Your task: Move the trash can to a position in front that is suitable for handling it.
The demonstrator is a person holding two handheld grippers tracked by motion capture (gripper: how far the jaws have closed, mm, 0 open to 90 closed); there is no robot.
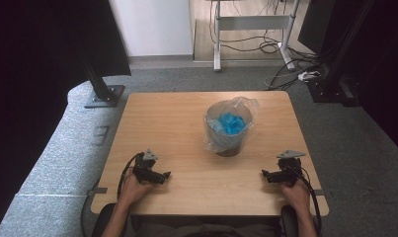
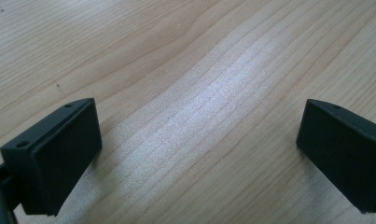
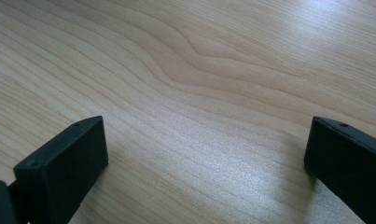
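No readable text, label, brand or number anywhere in view.

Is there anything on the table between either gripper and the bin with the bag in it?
Nothing visible. Bare table lies between the left gripper and the bin, and between the right gripper and the bin. Both grippers are open and empty.

Grey bin, clear-bag liner, blue scraps inside, mid-table
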